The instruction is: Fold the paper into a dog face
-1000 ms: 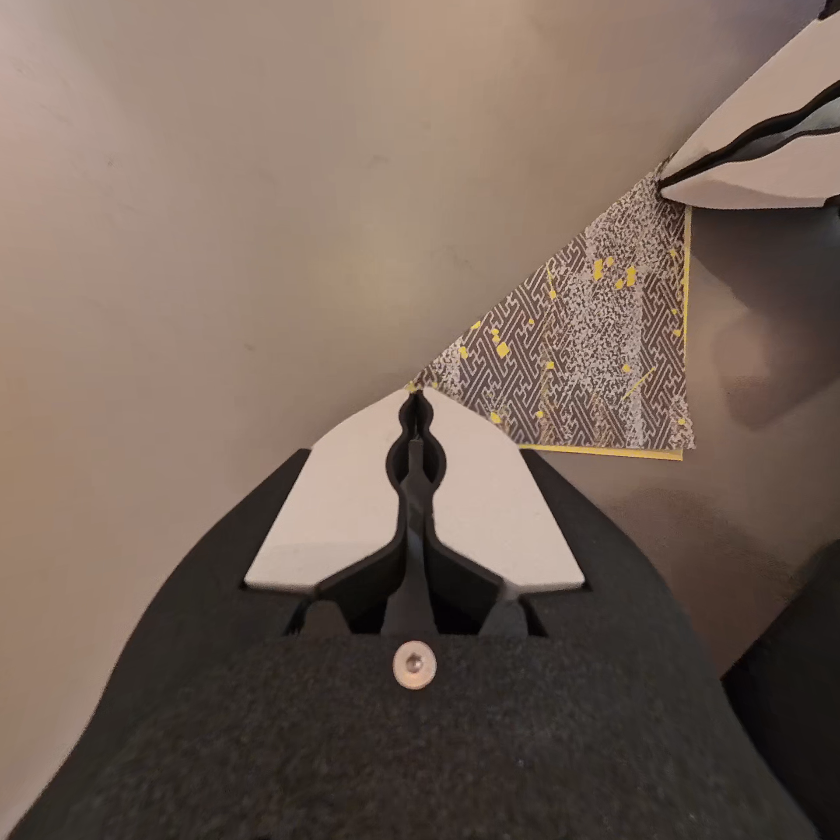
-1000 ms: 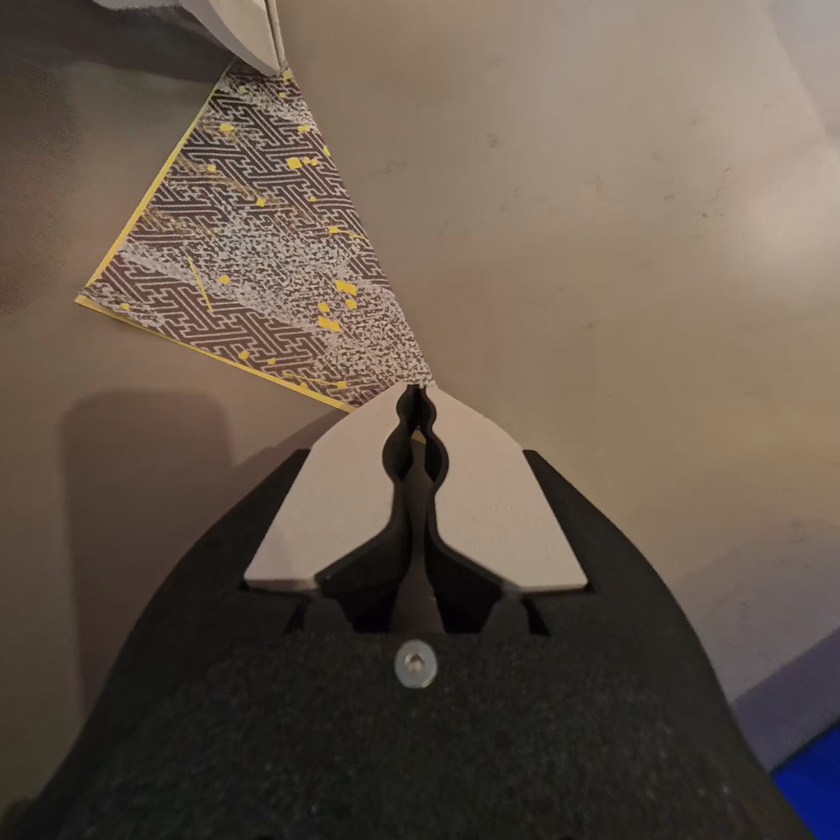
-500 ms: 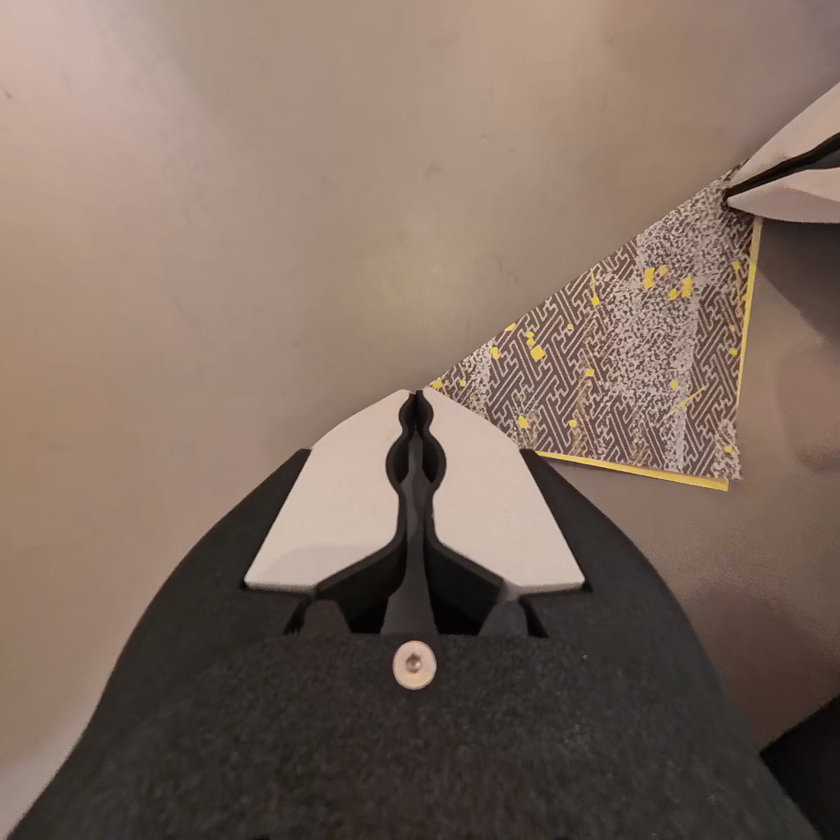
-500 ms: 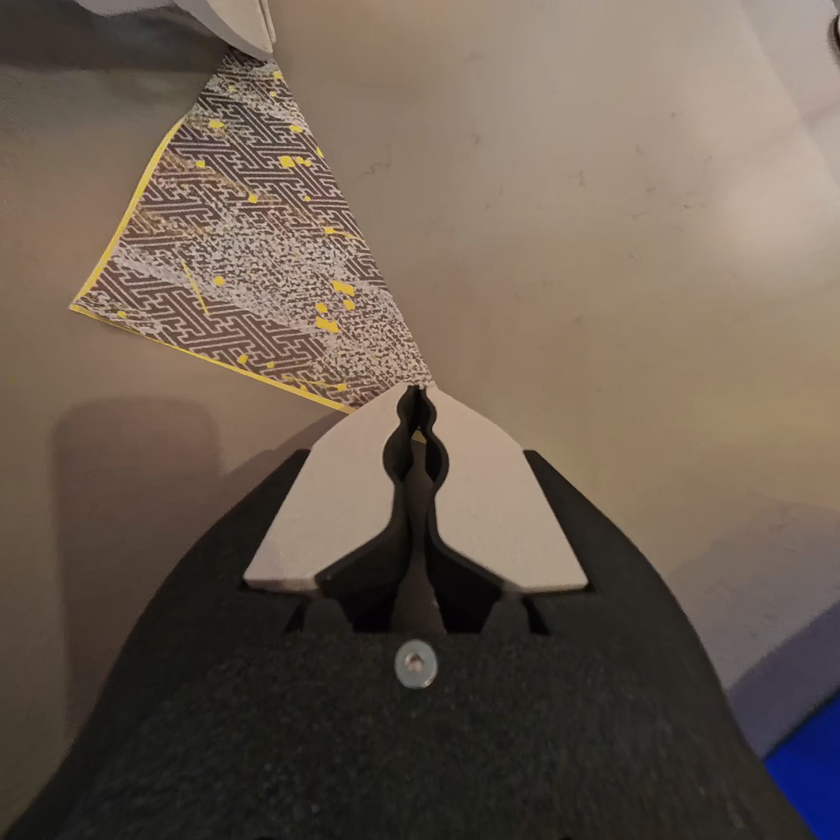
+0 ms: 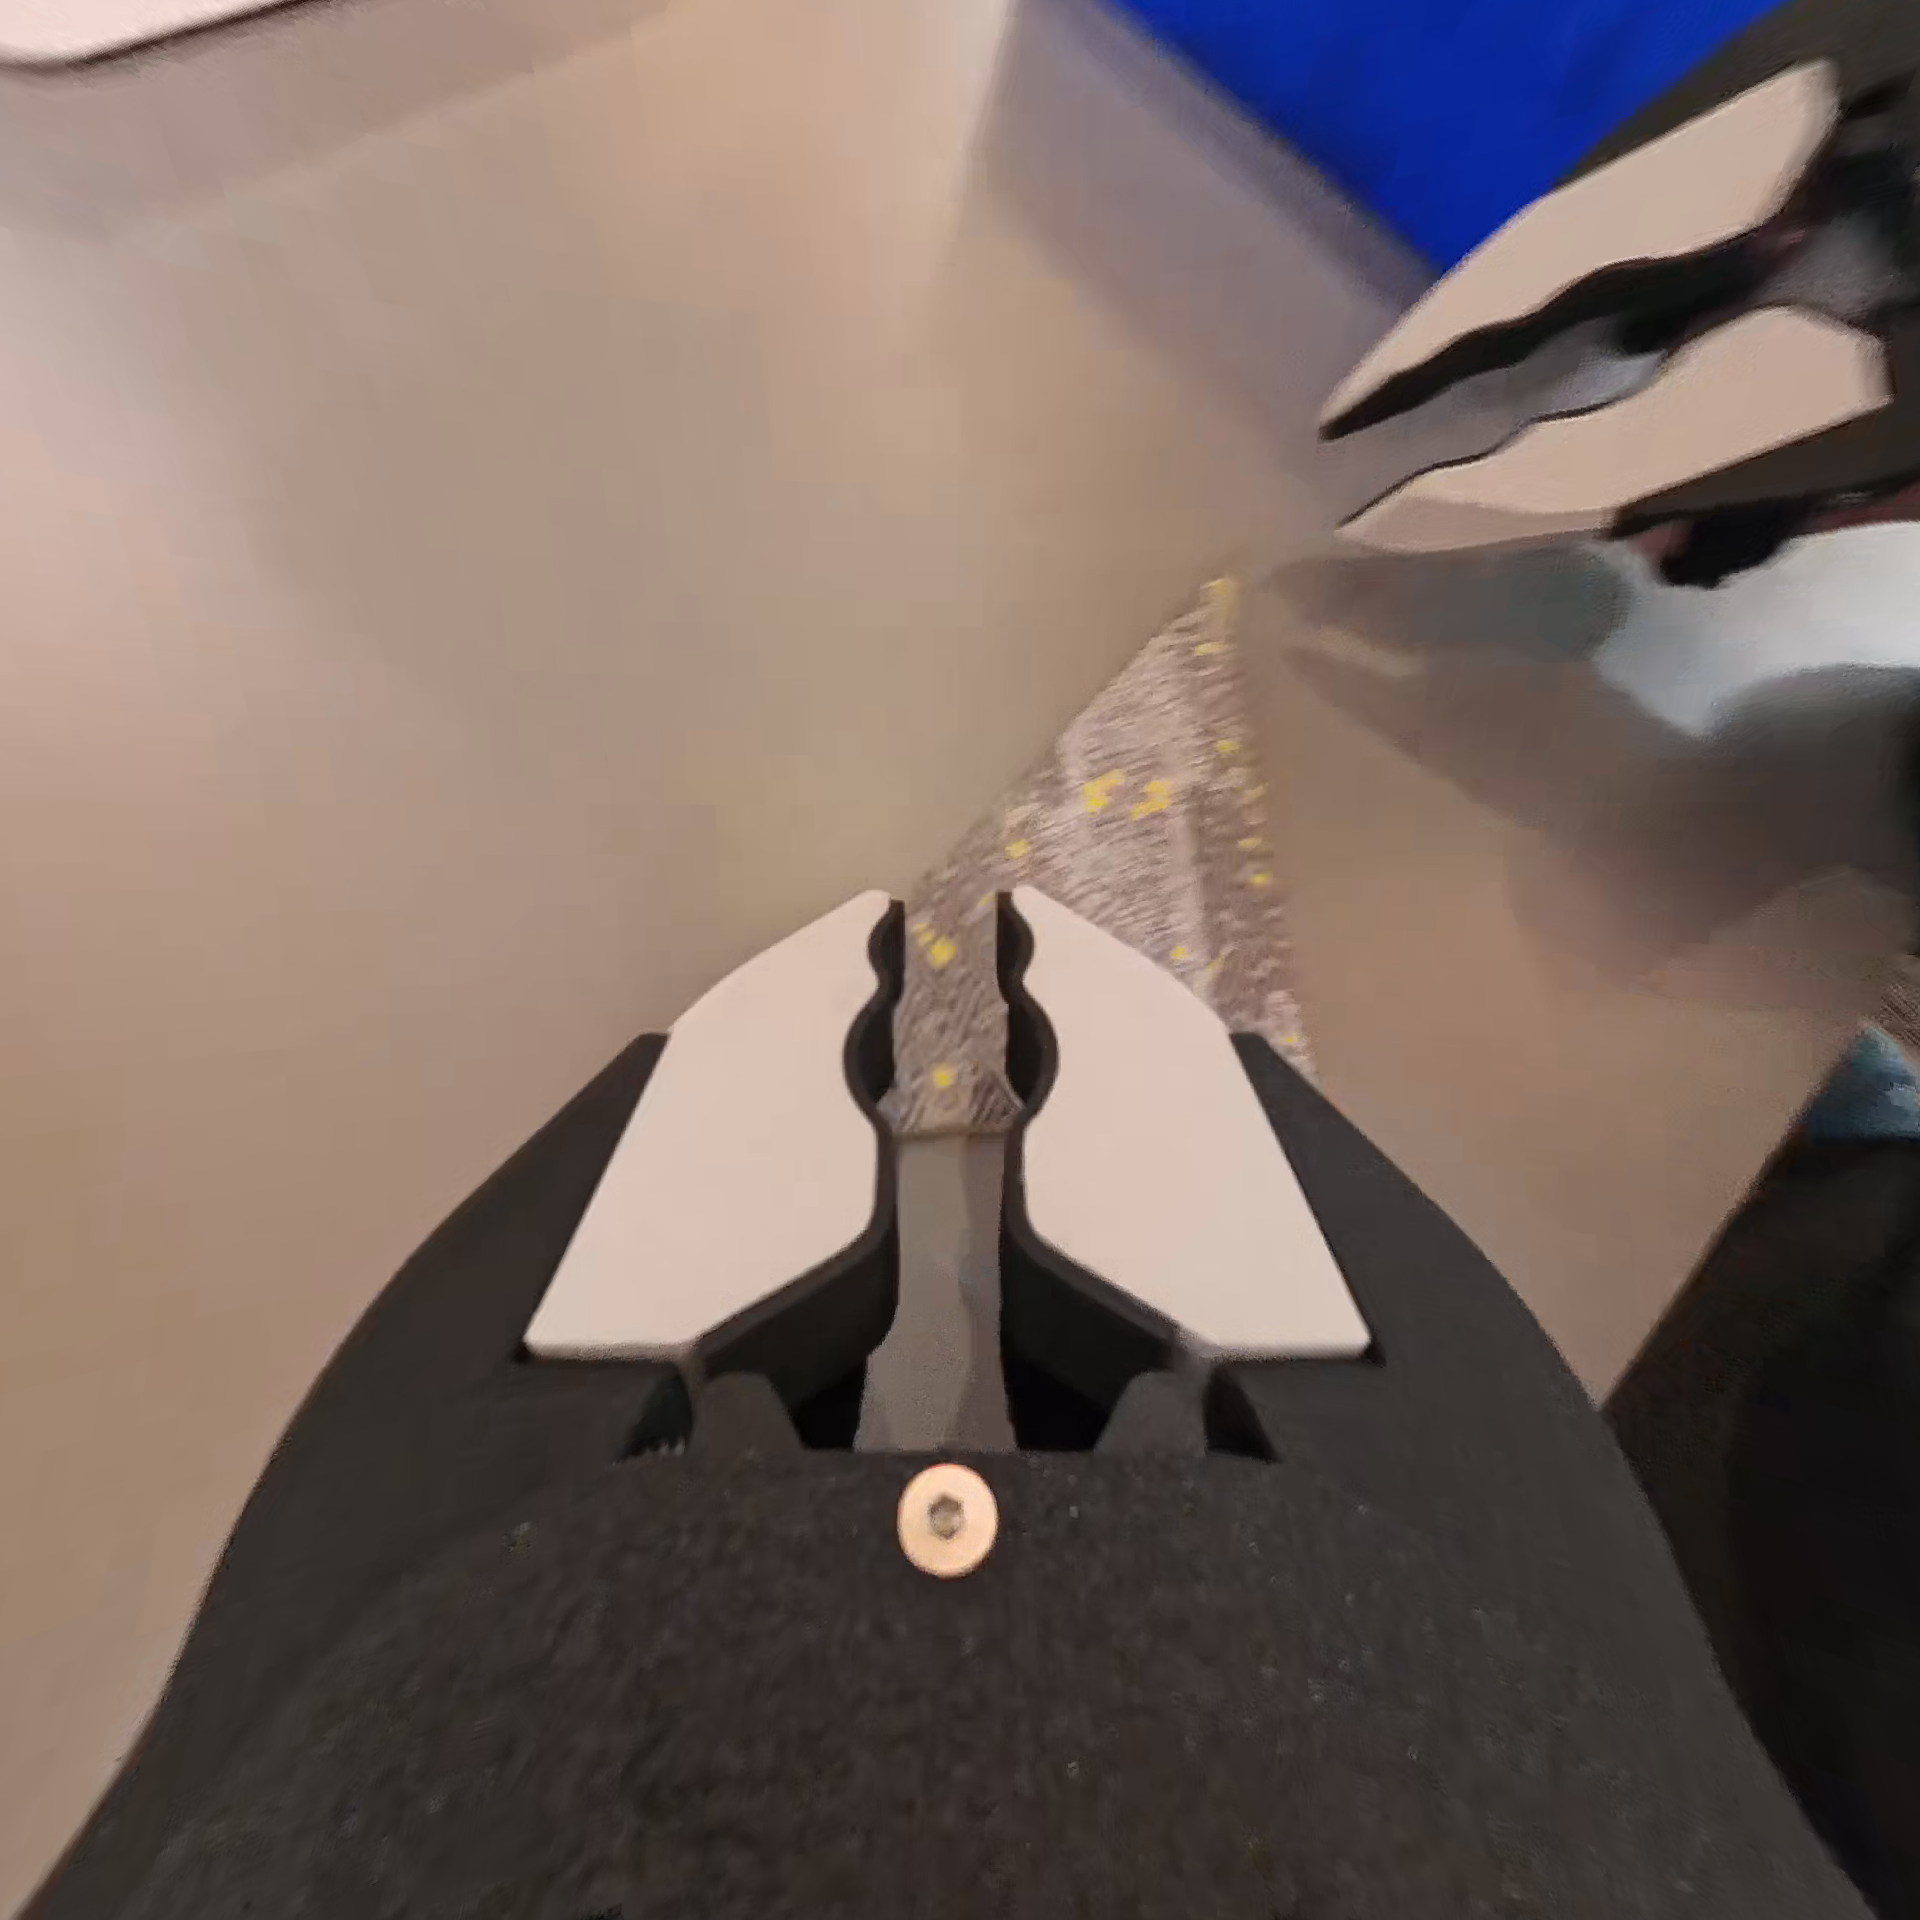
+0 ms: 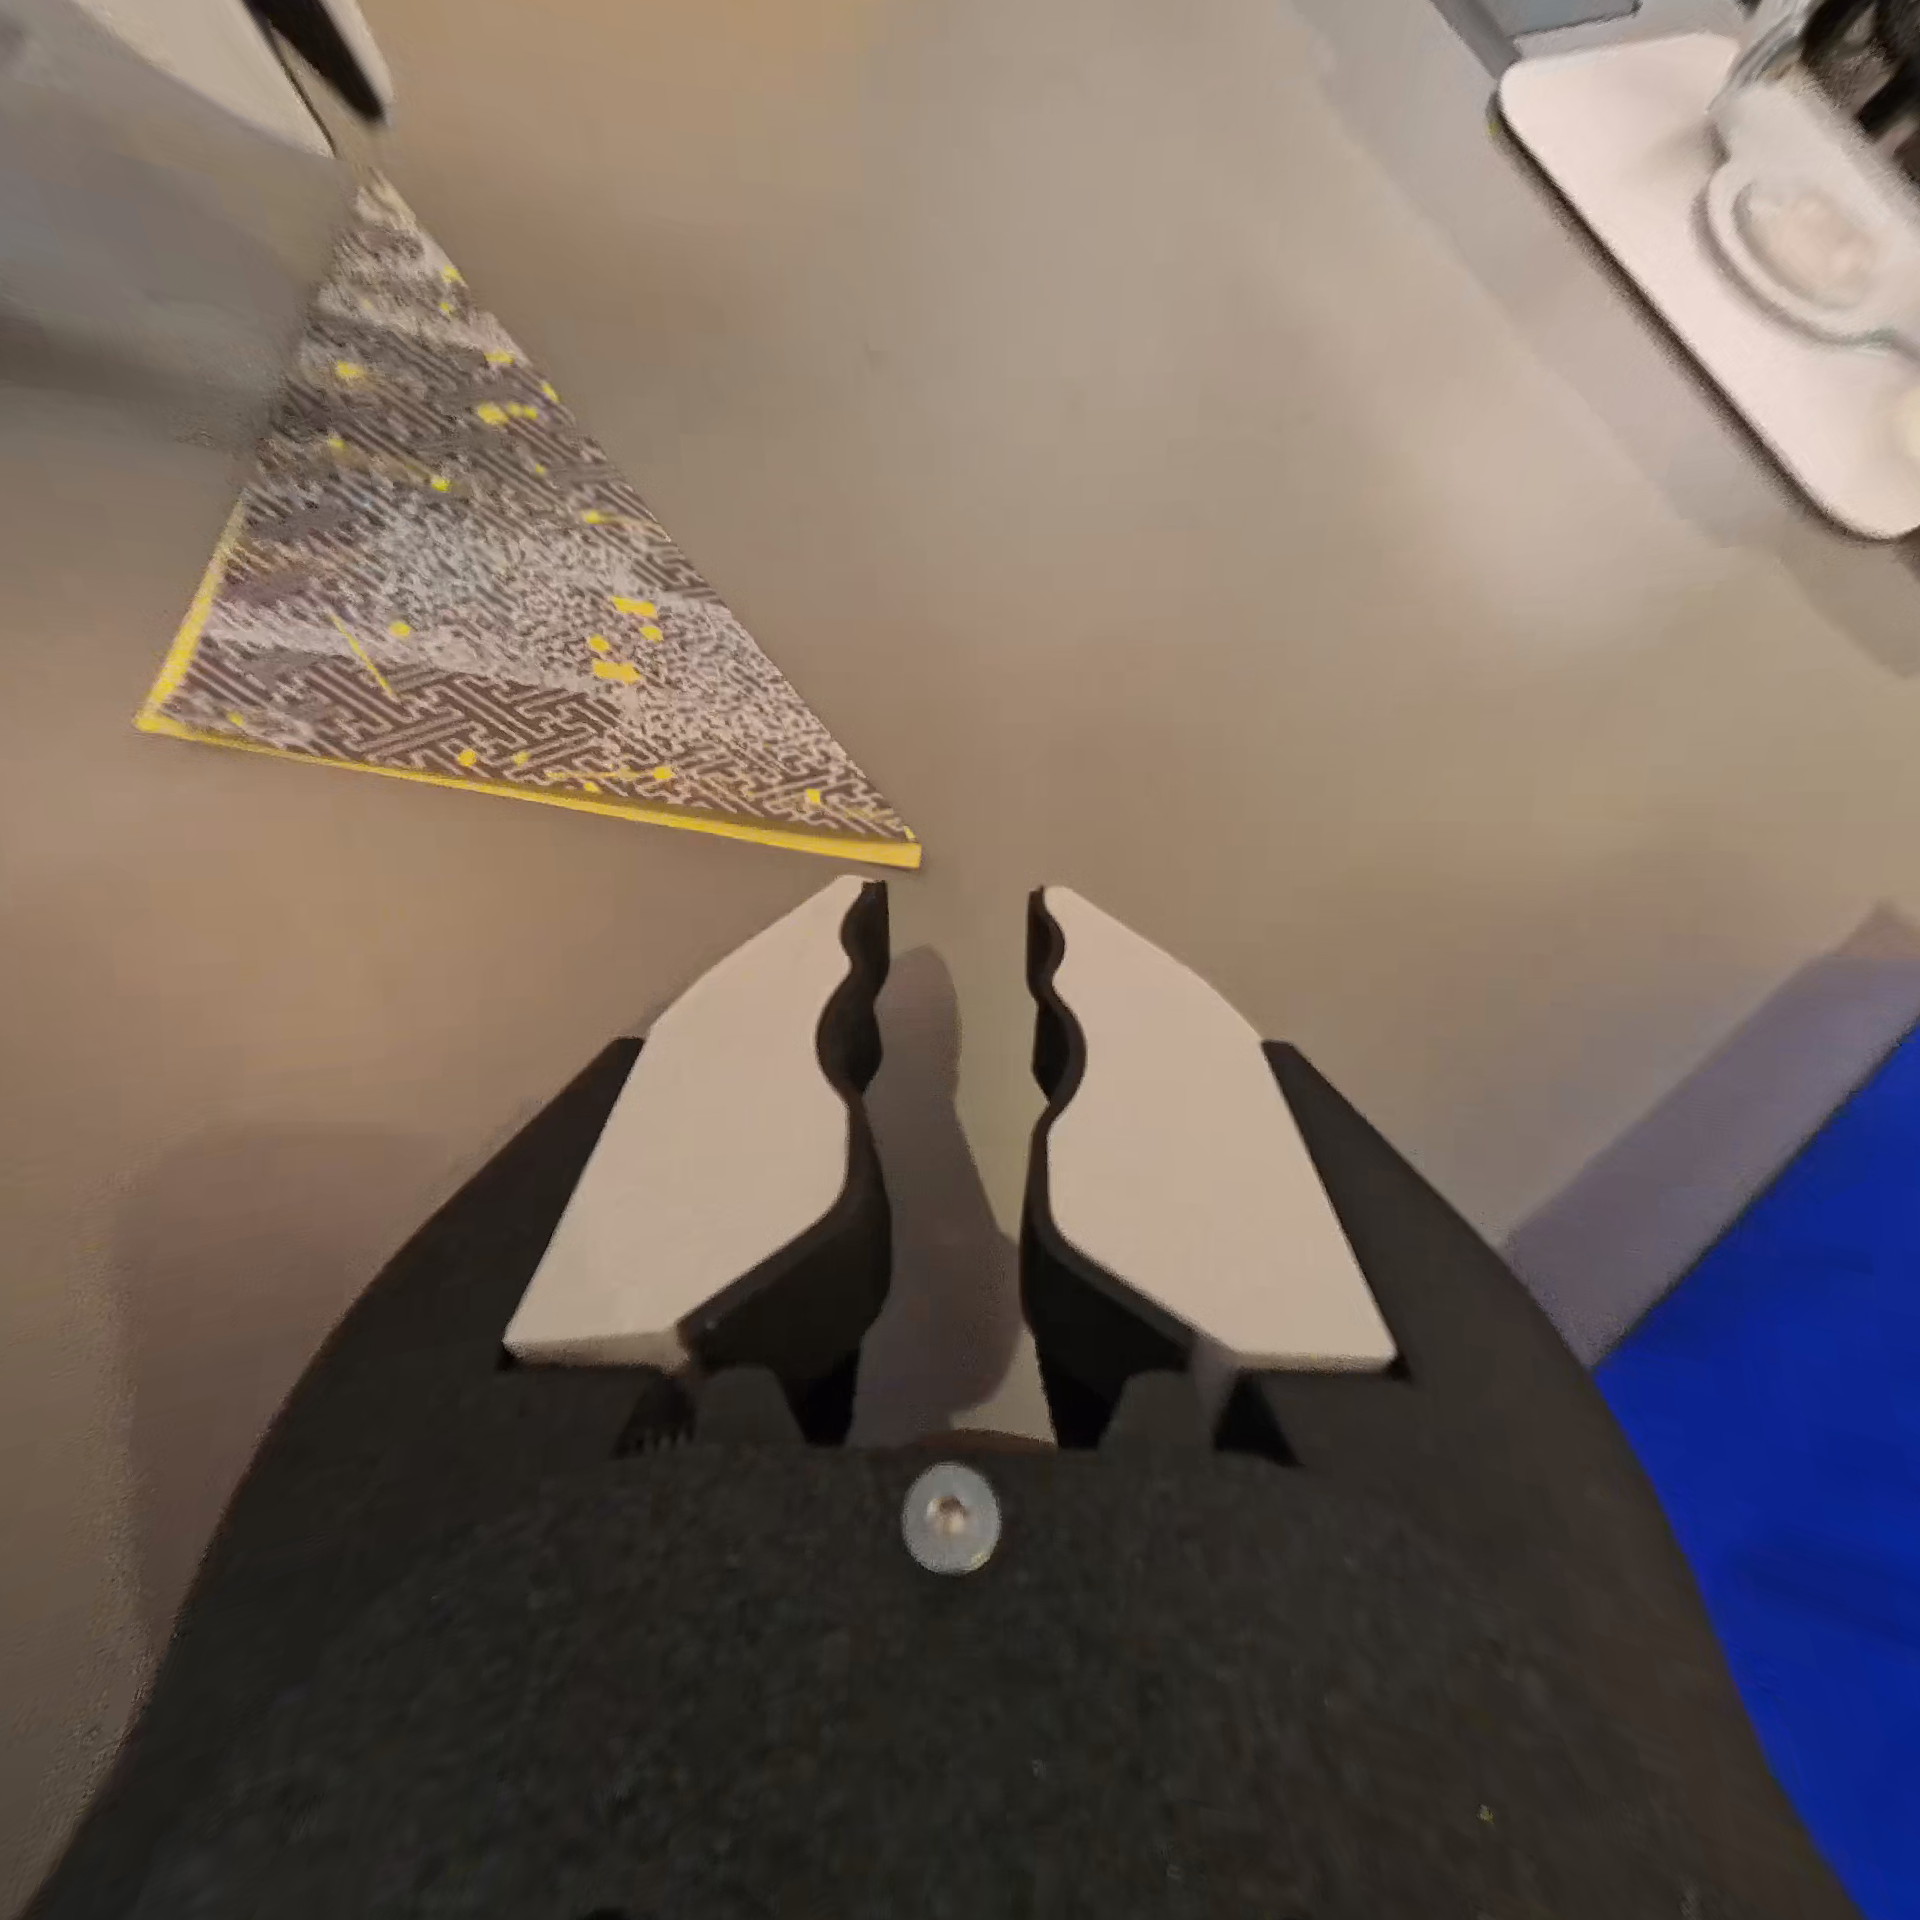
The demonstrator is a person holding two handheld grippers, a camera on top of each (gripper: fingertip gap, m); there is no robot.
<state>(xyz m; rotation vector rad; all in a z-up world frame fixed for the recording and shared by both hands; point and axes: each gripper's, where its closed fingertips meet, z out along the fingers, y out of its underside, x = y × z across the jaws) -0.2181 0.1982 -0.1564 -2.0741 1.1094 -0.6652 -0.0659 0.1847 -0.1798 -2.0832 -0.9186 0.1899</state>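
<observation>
the folded triangular paper with a grey maze pattern, yellow flecks and yellow edge [image 6: 468,613] lies flat on the beige table [image 6: 1039,468]. the left gripper [image 5: 948,914], jaws parted, hovers over one paper corner; the right gripper [image 6: 958,899], parted and empty, sits just beside another corner.

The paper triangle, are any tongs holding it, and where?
No. Both the left tongs and the right tongs are open, and the paper lies flat on the table, with nothing gripping it.
</observation>
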